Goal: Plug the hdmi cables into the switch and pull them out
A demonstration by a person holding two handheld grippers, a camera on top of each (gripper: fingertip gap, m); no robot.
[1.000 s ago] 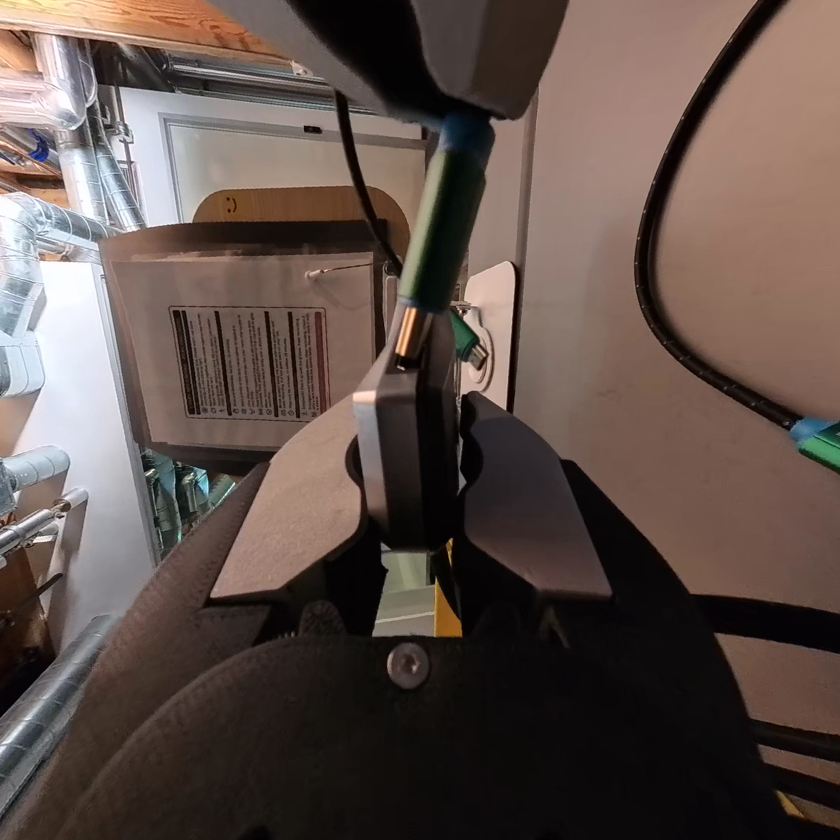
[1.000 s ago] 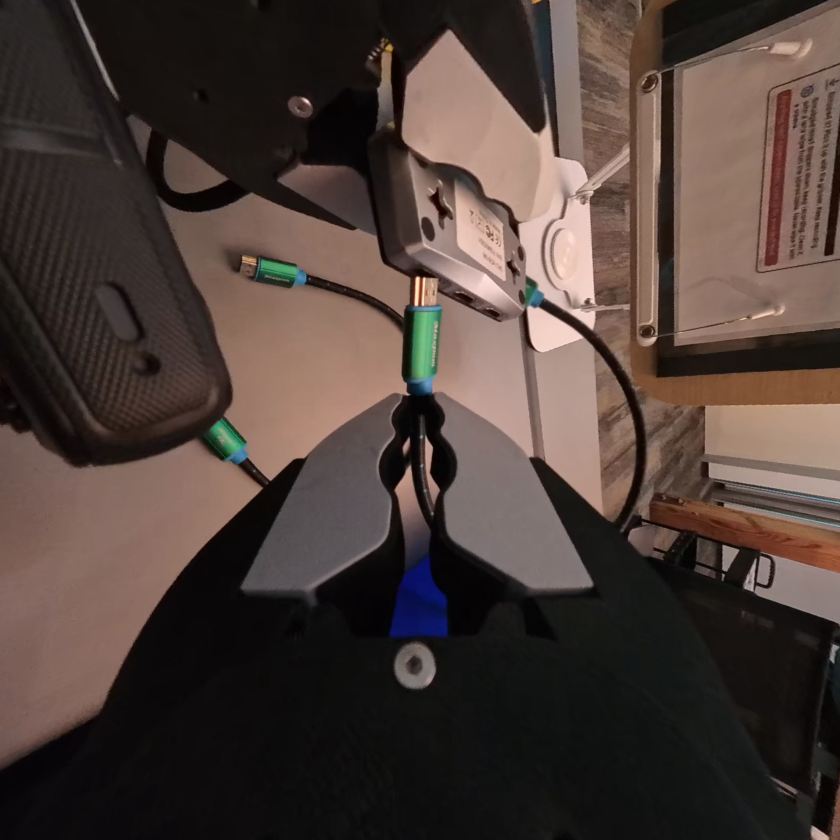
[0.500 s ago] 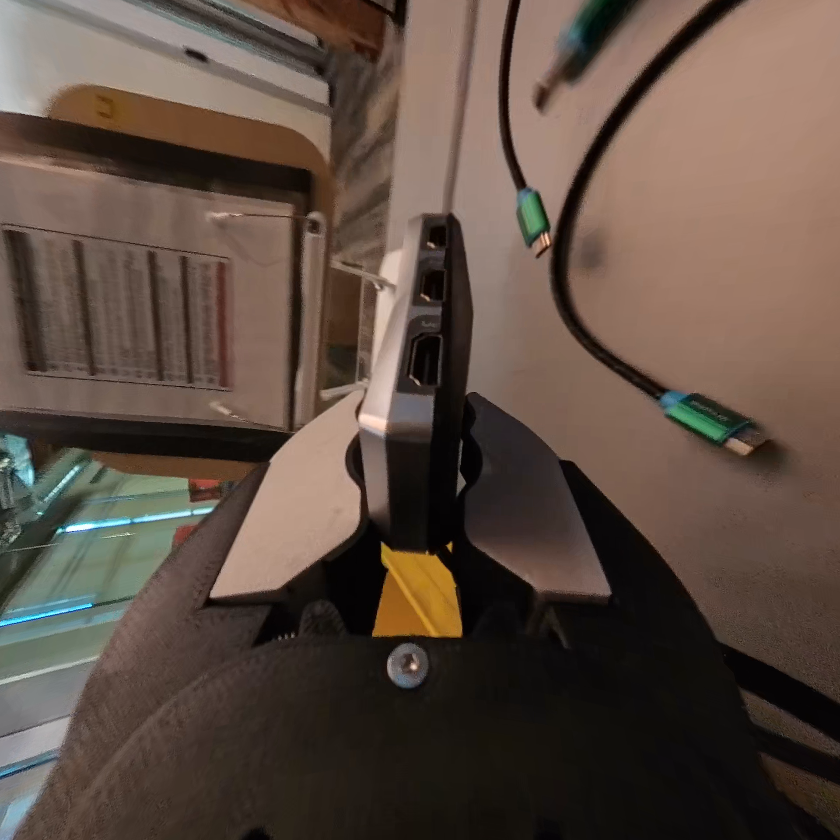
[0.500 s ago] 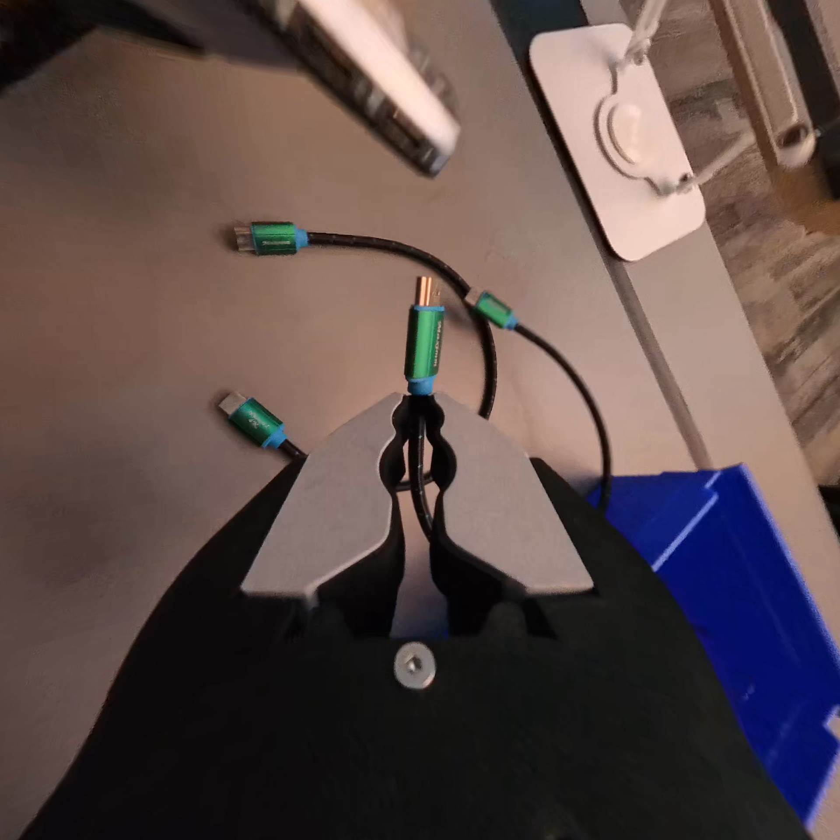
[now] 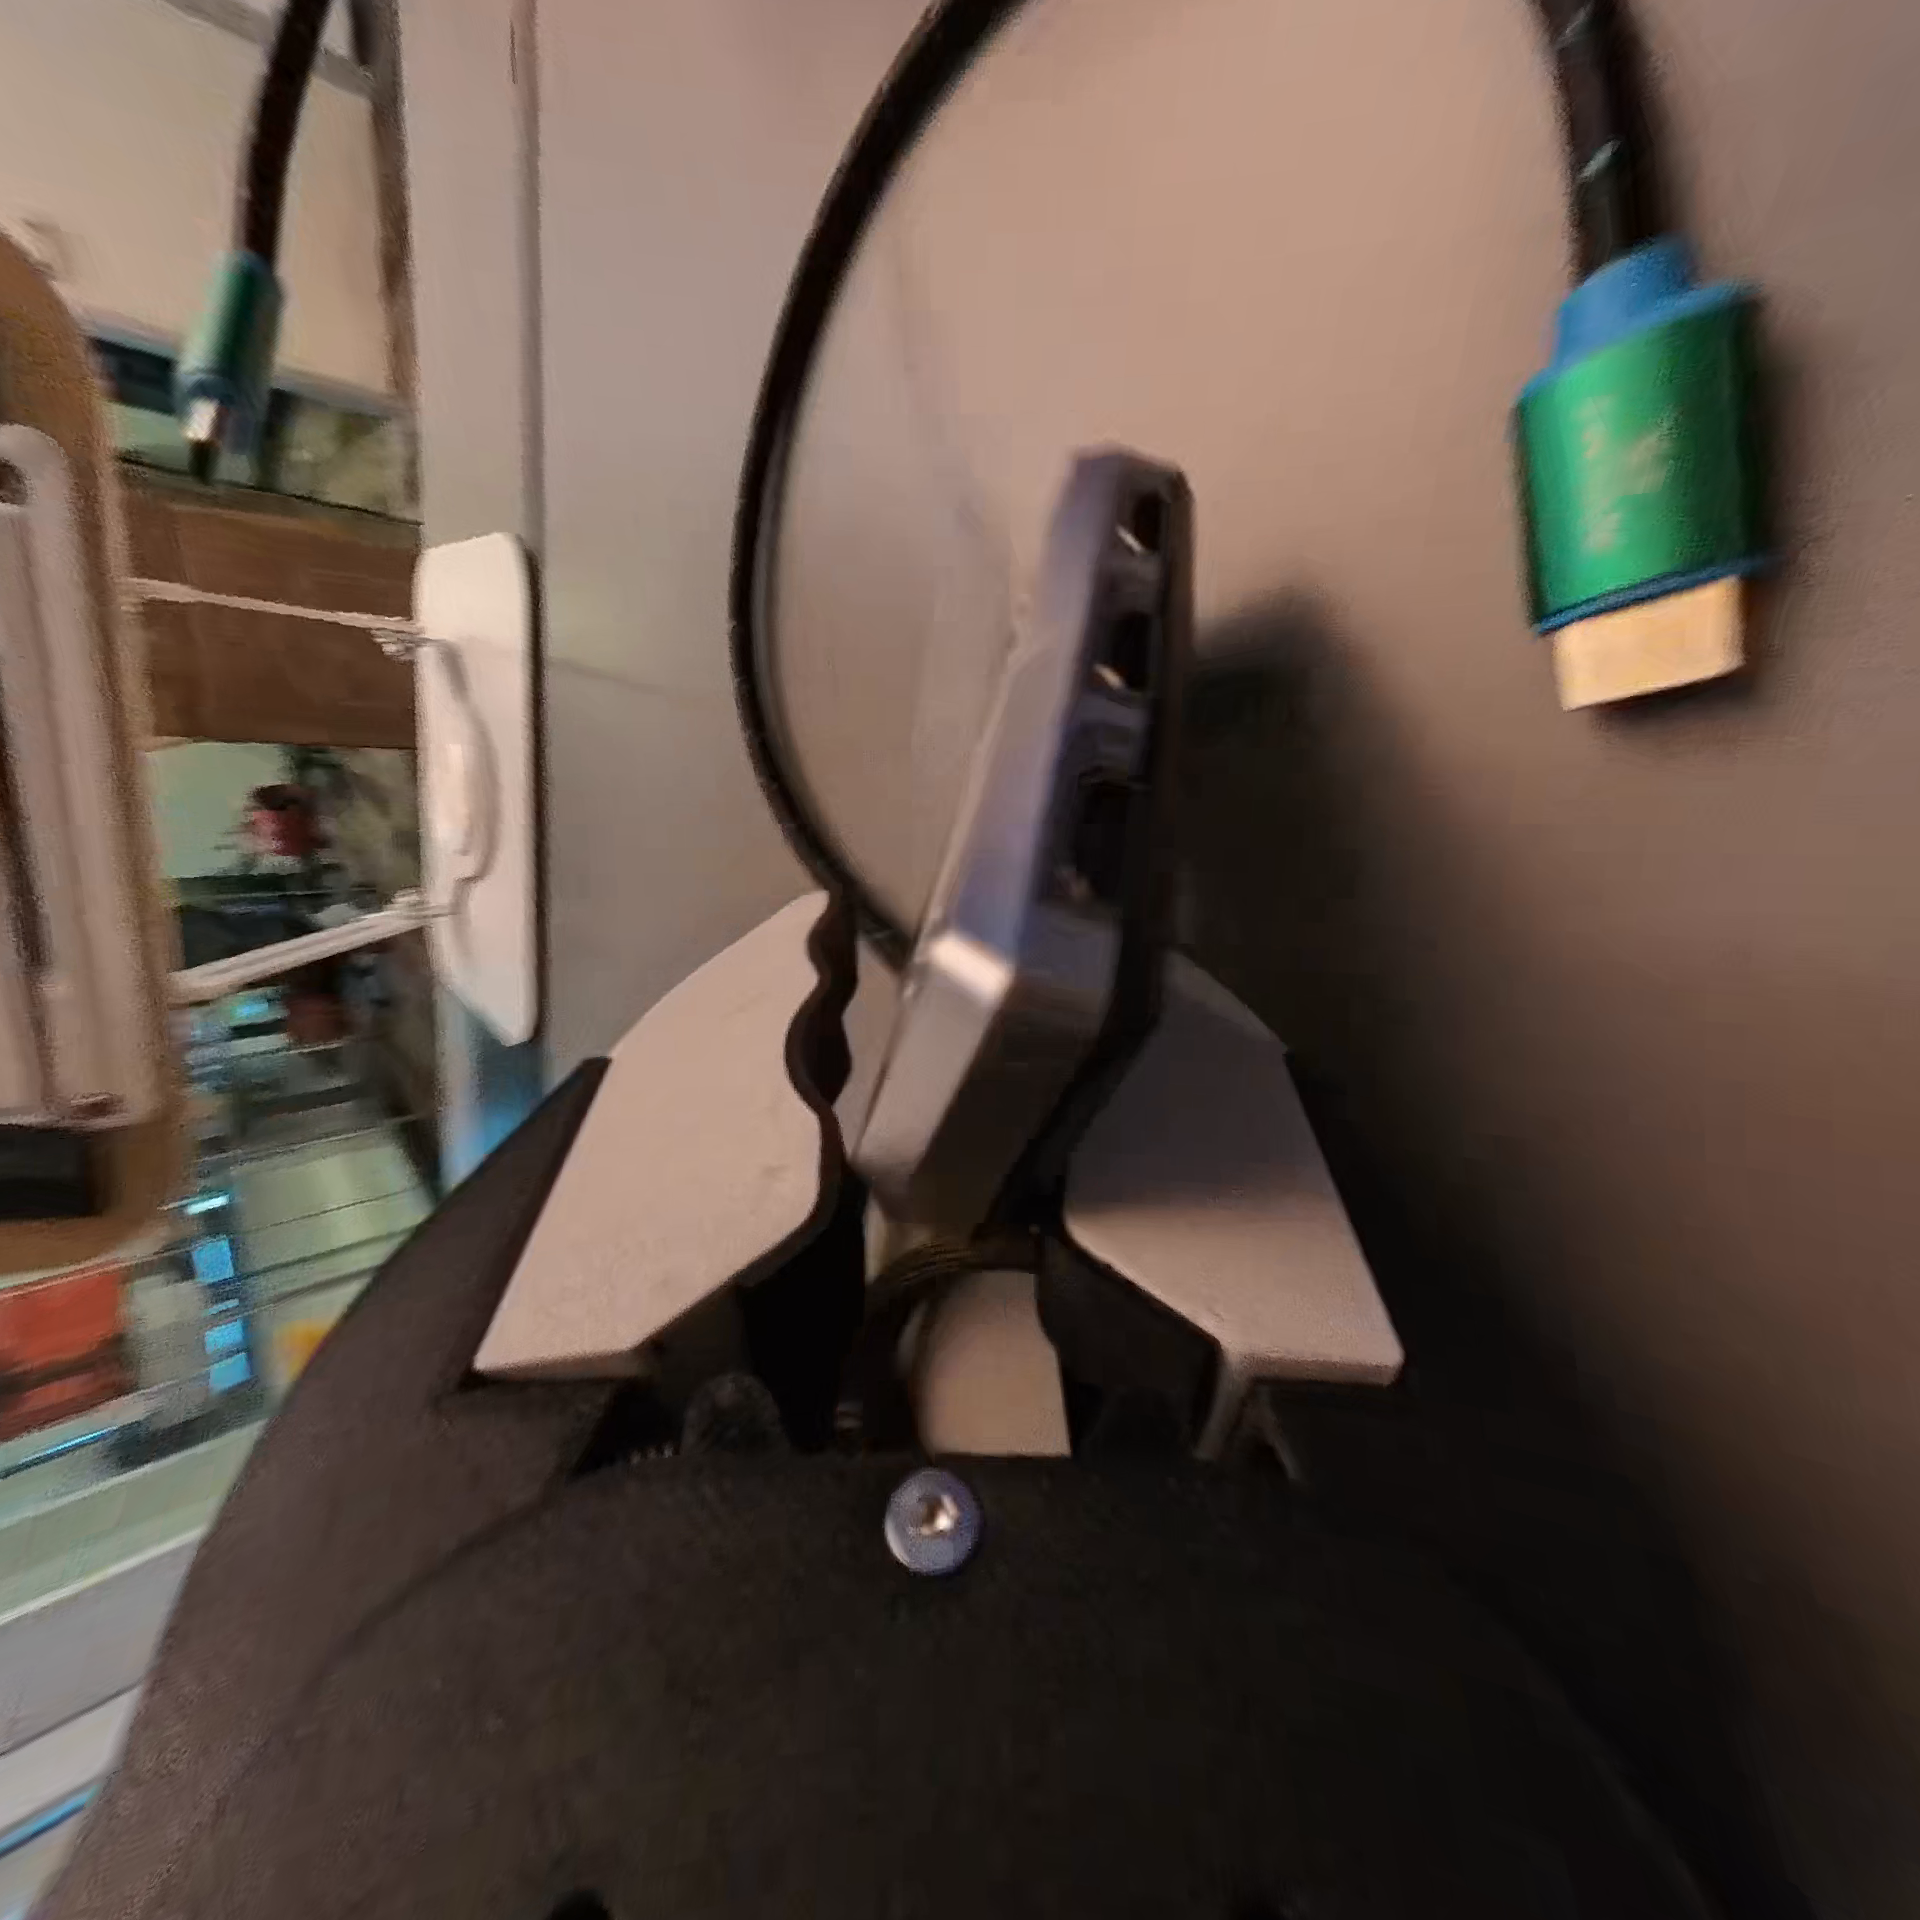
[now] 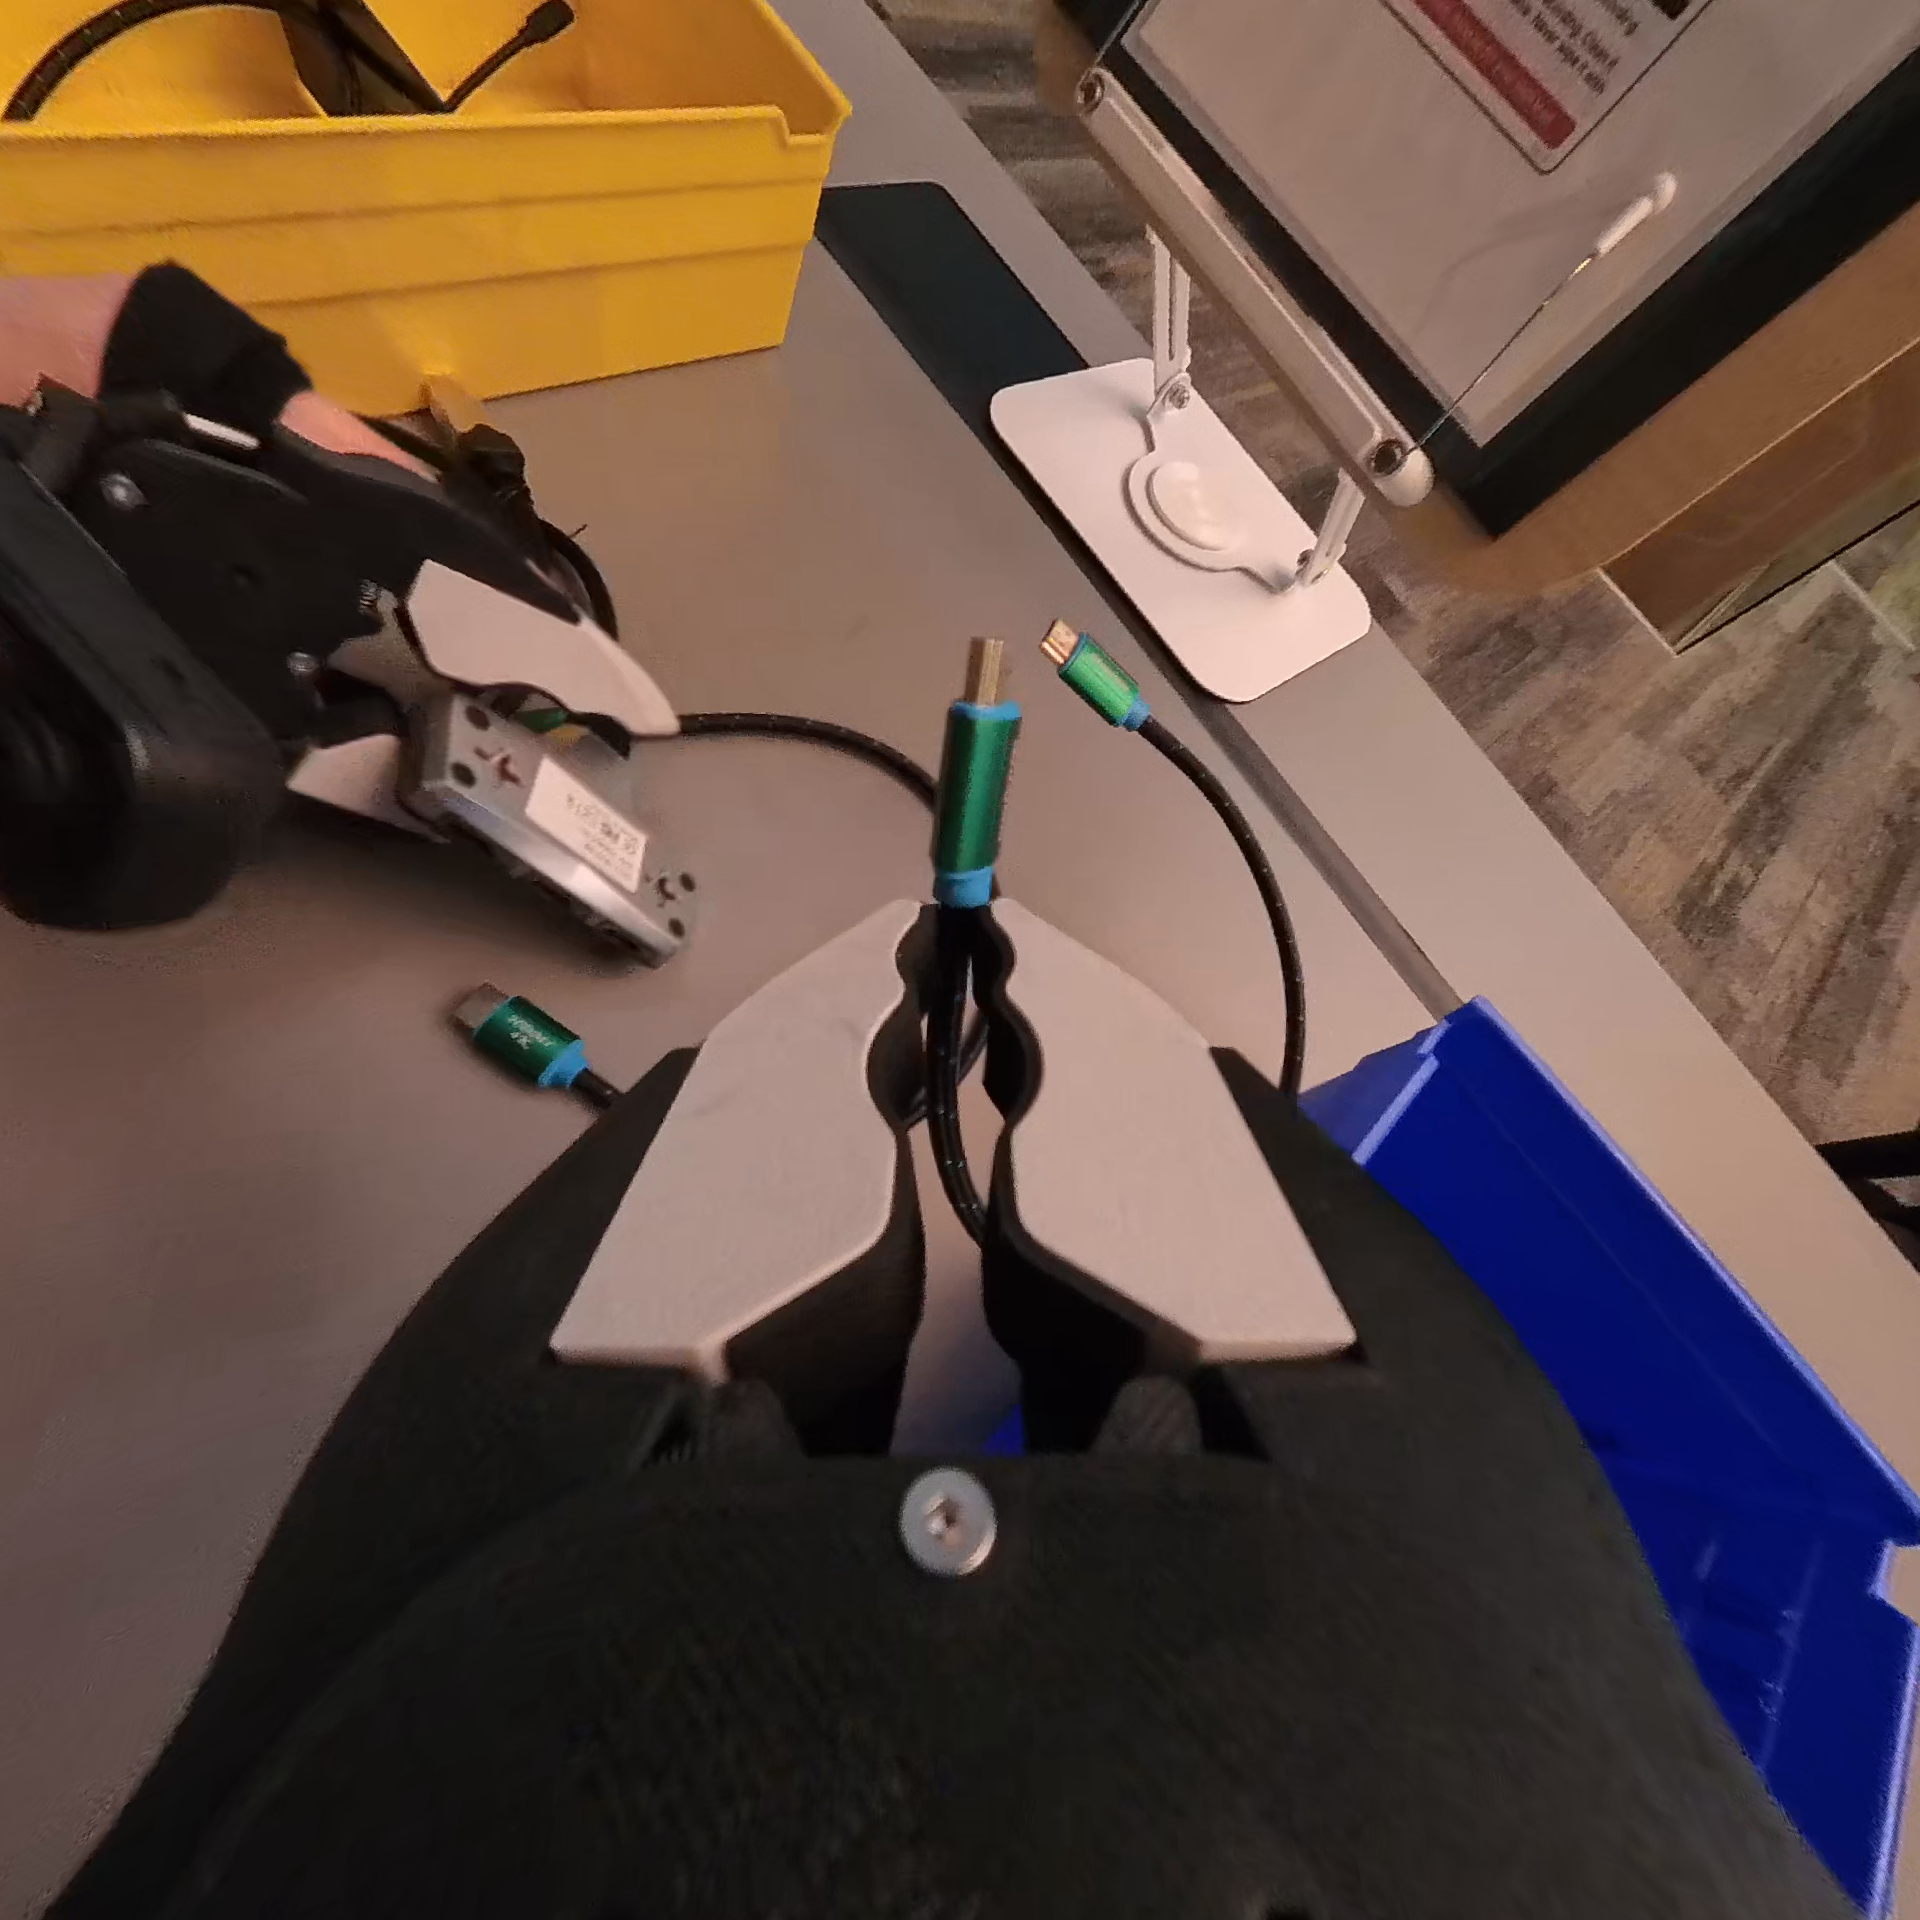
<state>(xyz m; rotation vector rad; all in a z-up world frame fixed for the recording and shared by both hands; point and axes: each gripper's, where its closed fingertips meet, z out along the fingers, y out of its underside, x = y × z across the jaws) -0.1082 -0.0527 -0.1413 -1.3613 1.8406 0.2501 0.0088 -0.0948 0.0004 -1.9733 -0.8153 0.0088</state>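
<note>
My left gripper (image 5: 997, 935) is low over the grey table (image 5: 1558, 1143), its jaws parted. The grey switch (image 5: 1049, 831) stands tilted between them, leaning on the right finger with a gap at the left finger. Its ports are empty. In the right wrist view the switch (image 6: 561, 821) lies on the table inside the left gripper (image 6: 520, 748). My right gripper (image 6: 956, 909) is shut on a black cable just behind its green HDMI plug (image 6: 971, 790), held above the table, right of the switch. Loose green plugs lie nearby (image 6: 1096, 681) (image 6: 525, 1039) (image 5: 1636, 488).
A yellow bin (image 6: 416, 187) holding cables stands at the back left. A blue bin (image 6: 1610, 1247) sits at the right table edge. A white stand base (image 6: 1184, 540) carries a framed sheet (image 6: 1455, 156) past the edge. A gloved hand (image 6: 187, 332) holds the left gripper.
The green plug came out of the switch and my right gripper drew back with it. My left gripper lowered the switch to the table and its jaws widened, leaving the switch tilted.
</note>
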